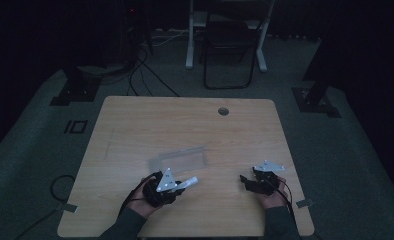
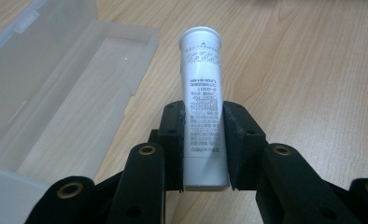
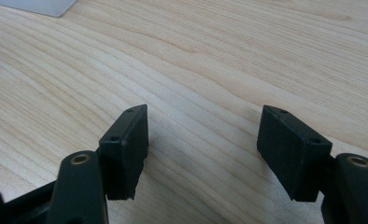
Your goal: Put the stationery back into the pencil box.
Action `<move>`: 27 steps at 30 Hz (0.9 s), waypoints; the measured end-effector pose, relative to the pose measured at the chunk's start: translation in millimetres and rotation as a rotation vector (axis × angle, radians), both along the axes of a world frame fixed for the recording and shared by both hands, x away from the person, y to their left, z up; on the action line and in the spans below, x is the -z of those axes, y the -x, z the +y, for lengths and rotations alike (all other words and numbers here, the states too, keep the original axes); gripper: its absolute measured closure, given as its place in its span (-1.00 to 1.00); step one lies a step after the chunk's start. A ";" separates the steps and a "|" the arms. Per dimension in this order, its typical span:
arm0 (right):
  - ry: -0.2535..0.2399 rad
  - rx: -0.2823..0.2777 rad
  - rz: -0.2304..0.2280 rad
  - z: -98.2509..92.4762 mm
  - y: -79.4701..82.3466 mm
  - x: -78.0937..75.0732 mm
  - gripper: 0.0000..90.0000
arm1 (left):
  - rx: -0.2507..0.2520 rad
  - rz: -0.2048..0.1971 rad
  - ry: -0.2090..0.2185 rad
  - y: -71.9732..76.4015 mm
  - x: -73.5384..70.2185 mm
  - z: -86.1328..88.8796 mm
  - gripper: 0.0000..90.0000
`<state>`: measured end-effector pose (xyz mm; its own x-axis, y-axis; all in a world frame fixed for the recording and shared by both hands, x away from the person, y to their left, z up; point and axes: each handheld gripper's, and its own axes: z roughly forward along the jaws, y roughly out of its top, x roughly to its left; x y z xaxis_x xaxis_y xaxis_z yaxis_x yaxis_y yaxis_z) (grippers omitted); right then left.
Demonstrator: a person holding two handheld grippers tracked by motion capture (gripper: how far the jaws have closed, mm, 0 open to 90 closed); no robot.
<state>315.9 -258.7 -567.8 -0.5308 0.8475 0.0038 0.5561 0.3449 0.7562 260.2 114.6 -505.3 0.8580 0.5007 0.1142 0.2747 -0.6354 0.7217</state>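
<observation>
The left gripper [image 2: 203, 140] is clamping a white tube [image 2: 203, 107] between its two black jaws, gripping the lower half while the capped end is projecting forward over the table [image 2: 313, 70]. In the high view the same tube [image 1: 187, 183] is sticking out to the right of the left gripper [image 1: 177, 186], just below a clear plastic box [image 1: 180, 160] lying open near the middle of the table [image 1: 135, 120]. In the left gripper view that box [image 2: 70, 93] is sitting just to the left of the tube, with its tray and hinged lid both facing up.

The right gripper [image 3: 203, 144] is standing released, jaws wide apart over bare wood and holding nothing. In the high view it [image 1: 250, 181] is resting near the table's right edge, well apart from the box.

Judgement: the step in hand appears to be carrying the tube to the open box. To do it well, the tube should be swung over the tray, lined up with the tray's long side and lowered until it is lying flat before the jaws let go. The grip sits toward one end, so the free end may dip on release. The right gripper could steady the light box if it slides.

Hard to make out: the high view is dim, and the box's walls are nearly invisible there. The tube's print is too small to read. The box's far end is cut off in the left gripper view.
</observation>
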 end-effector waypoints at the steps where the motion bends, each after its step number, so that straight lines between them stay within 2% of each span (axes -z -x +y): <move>1: 0.000 0.000 0.000 0.0 0.0 0.0 -0.25 | 0.000 0.000 0.000 0.0 0.0 0.0 0.58; 9: 0.000 0.000 0.000 0.0 0.0 0.0 -0.25 | 0.000 -0.010 0.005 -4.9 -3.9 0.3 0.58; 27: -0.001 0.002 0.001 0.0 0.5 0.0 -0.25 | -0.038 -0.025 0.006 -17.0 -7.9 0.4 0.58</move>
